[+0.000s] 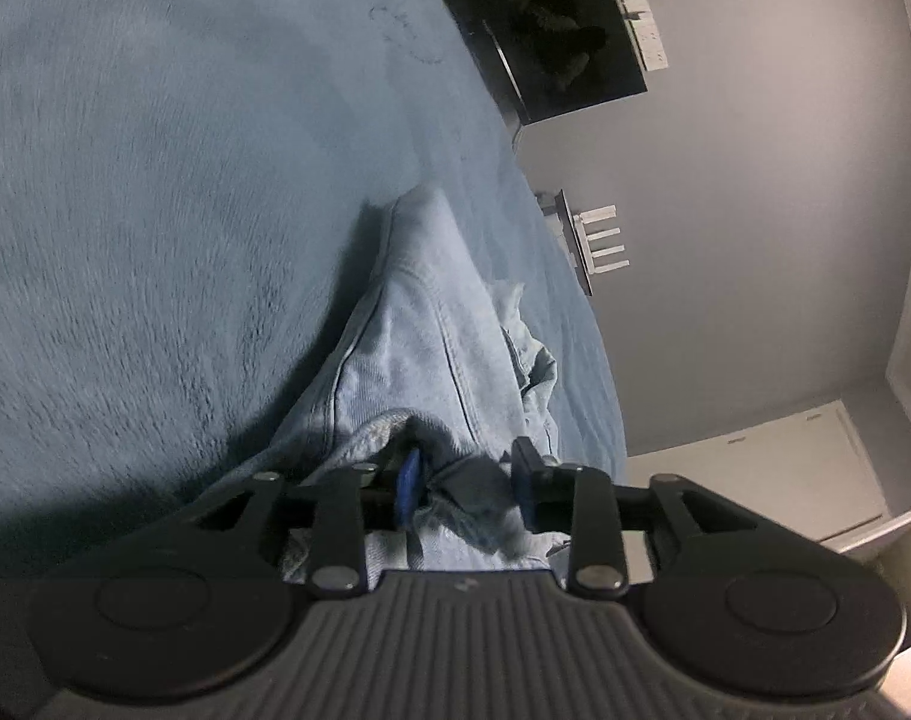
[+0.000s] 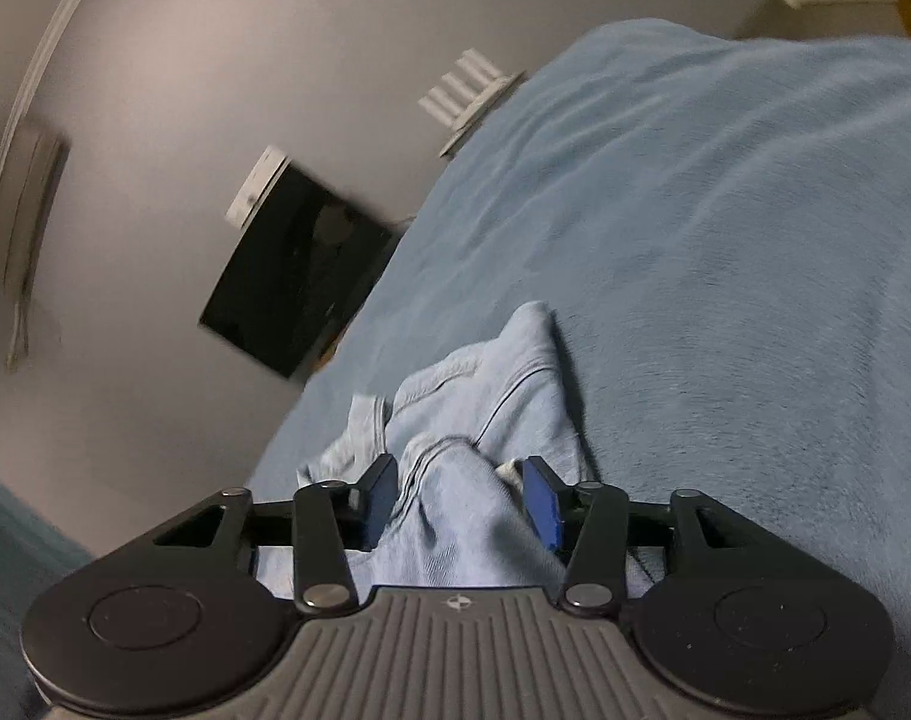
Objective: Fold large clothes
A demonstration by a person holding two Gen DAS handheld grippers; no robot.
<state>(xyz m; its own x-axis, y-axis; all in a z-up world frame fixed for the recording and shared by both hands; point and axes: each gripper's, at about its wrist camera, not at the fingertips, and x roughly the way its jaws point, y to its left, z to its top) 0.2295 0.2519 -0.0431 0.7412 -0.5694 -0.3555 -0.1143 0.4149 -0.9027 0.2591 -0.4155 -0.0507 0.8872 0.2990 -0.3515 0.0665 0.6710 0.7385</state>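
The light blue jeans [image 1: 407, 330] are lying bunched on the blue blanket [image 1: 155, 210] of the bed, and both grippers are sitting low over them, side by side. The left gripper [image 1: 464, 489] and the right gripper [image 2: 461, 495] are each standing with the fingers partly apart, a ridge of denim lying loose between them, so neither one is pinching the cloth now. To me the folding is looking only partly done: the cloth is still rumpled, and smoothing and further folds are remaining.
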